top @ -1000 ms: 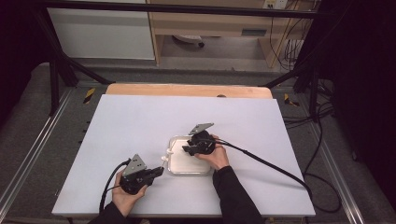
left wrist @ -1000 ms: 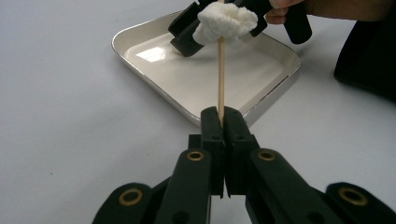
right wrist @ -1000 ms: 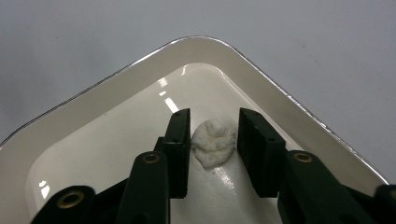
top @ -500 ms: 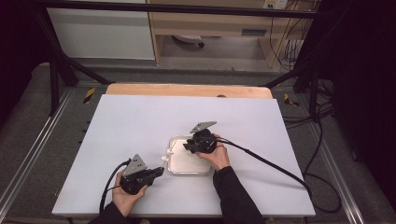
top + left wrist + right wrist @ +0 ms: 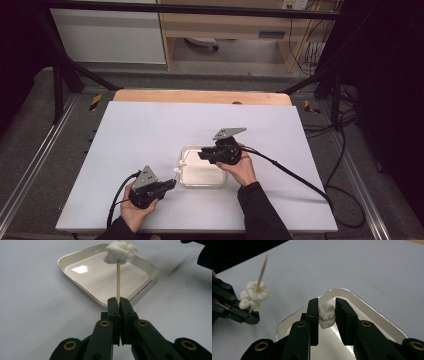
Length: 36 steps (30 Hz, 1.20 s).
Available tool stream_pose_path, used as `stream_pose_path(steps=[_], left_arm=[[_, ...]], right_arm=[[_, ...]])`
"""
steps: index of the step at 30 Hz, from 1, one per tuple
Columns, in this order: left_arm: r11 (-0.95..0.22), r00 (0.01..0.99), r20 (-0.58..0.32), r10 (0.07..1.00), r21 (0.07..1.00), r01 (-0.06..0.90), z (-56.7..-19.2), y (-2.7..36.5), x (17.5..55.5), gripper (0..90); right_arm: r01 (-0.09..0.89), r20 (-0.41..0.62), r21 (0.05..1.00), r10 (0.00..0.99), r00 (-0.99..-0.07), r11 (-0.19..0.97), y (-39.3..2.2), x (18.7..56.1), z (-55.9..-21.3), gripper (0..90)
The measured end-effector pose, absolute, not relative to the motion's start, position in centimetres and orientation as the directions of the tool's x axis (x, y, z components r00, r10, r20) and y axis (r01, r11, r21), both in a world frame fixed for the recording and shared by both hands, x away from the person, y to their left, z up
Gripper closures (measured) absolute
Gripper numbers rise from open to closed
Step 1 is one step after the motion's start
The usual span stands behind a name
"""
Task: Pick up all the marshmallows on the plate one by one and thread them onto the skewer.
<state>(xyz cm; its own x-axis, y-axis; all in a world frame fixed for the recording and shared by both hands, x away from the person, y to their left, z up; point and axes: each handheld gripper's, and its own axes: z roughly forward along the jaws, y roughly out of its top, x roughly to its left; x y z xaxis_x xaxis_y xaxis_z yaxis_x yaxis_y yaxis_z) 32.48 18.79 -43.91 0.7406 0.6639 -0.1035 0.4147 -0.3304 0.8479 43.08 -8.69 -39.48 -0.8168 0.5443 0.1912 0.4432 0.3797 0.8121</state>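
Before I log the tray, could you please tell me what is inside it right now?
The tray looks bare, with only a glare patch on its floor. The popcorn on the stick and the left gripper cover part of it.

Left hand-held gripper clamped tight; right hand-held gripper closing, apparently gripping, raised.

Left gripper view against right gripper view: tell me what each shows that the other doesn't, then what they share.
Left gripper view alone: the left gripper seen from behind, shut on the skewer, whose far end runs off the top edge. Right gripper view alone: the right gripper shut on a loose white puffy piece, and the skewer's pointed tip. Both: the white tray, the white table and the white puffy pieces threaded on the skewer.
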Motion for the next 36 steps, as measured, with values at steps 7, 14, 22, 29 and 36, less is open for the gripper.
stream_pose_path(steps=[7, 14, 22, 29, 36], left_arm=[[-0.335, 0.744, -0.101, 0.661, 0.847, 0.413, -43.9, 18.7, 32.4, 88.5], [-0.341, 0.747, -0.096, 0.658, 0.847, 0.409, -43.9, 18.6, 32.4, 88.5], [-0.343, 0.749, -0.093, 0.656, 0.847, 0.406, -43.9, 18.5, 32.4, 88.5], [-0.348, 0.752, -0.089, 0.653, 0.847, 0.402, -43.9, 18.5, 32.4, 88.5], [-0.348, 0.755, -0.087, 0.650, 0.849, 0.397, -43.9, 18.4, 32.3, 88.5]], right_arm=[[0.429, 0.213, 0.839, 0.523, -0.825, 0.335, -9.7, 41.9, -38.3, 74.1], [0.434, 0.254, 0.859, 0.512, -0.820, 0.270, -10.9, 41.3, -37.1, 74.7], [0.436, 0.292, 0.875, 0.488, -0.822, 0.211, -11.3, 41.1, -36.2, 75.3], [0.443, 0.328, 0.880, 0.457, -0.827, 0.169, -11.1, 41.1, -35.6, 75.7], [0.448, 0.350, 0.880, 0.427, -0.834, 0.155, -10.1, 41.4, -35.2, 75.8]])
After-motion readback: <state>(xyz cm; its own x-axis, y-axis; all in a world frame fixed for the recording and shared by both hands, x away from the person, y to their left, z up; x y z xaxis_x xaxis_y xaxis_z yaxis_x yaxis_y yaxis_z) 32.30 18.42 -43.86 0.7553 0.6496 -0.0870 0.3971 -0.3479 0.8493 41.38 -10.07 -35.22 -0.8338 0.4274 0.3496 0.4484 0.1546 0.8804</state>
